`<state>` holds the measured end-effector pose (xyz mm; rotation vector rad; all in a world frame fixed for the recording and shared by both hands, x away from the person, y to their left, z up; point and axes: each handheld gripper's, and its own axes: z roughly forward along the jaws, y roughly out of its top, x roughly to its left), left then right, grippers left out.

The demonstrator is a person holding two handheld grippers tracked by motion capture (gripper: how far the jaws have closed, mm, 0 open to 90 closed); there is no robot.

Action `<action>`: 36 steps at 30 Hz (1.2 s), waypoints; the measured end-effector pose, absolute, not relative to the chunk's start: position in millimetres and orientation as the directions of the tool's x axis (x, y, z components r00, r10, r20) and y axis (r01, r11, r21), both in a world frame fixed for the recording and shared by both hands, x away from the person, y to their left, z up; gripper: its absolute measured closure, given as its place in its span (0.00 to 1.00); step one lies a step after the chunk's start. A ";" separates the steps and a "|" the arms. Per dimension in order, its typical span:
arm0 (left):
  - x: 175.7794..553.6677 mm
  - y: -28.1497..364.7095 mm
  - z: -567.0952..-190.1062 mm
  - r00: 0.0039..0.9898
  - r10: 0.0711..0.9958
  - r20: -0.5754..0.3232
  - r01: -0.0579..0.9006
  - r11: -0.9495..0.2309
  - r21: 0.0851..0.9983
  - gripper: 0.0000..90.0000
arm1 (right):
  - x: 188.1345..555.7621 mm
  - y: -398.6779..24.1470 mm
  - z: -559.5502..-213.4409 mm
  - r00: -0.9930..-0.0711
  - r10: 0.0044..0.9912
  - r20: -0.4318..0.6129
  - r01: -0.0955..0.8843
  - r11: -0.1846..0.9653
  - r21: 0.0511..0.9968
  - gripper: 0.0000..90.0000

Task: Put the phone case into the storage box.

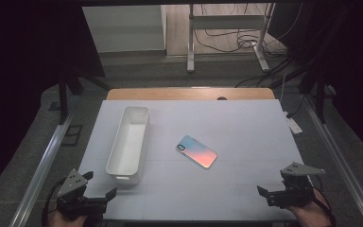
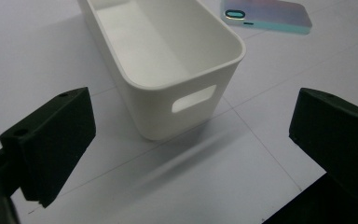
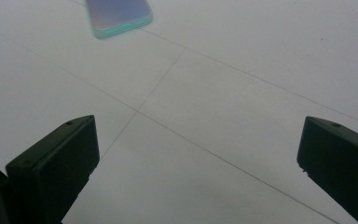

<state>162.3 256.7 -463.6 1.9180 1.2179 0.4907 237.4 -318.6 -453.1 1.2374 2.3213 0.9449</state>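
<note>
Phone (image 1: 196, 151) lies flat mid-surface, just right of the white bin (image 1: 128, 142), well ahead of both your grippers; left gripper (image 1: 99, 185) and right gripper (image 1: 272, 187) jaws spread wide, holding nothing.

High view: fixed above near edge, faces forward and down over whole worktop (image 1: 246, 127). Left gripper view: low, close, faces bin (image 2: 168, 70). Right gripper view: low over worktop. All three share phone (image 1: 196, 151)
</note>
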 end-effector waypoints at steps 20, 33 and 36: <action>162.7 256.6 -463.9 0.459 0.884 -0.090 0.578 -0.220 0.786 0.01 | 248.5 -311.5 -450.6 -0.612 0.790 0.035 0.591 0.427 0.685 0.00; 163.1 256.5 -464.0 0.461 0.883 -0.092 0.579 -0.221 0.785 0.01 | 261.0 -301.3 -448.3 -0.646 0.762 0.051 0.577 0.443 0.686 0.00; 163.0 256.4 -464.0 0.461 0.883 -0.090 0.579 -0.222 0.785 0.01 | 262.8 -300.2 -447.5 -0.644 0.763 0.056 0.577 0.437 0.690 0.00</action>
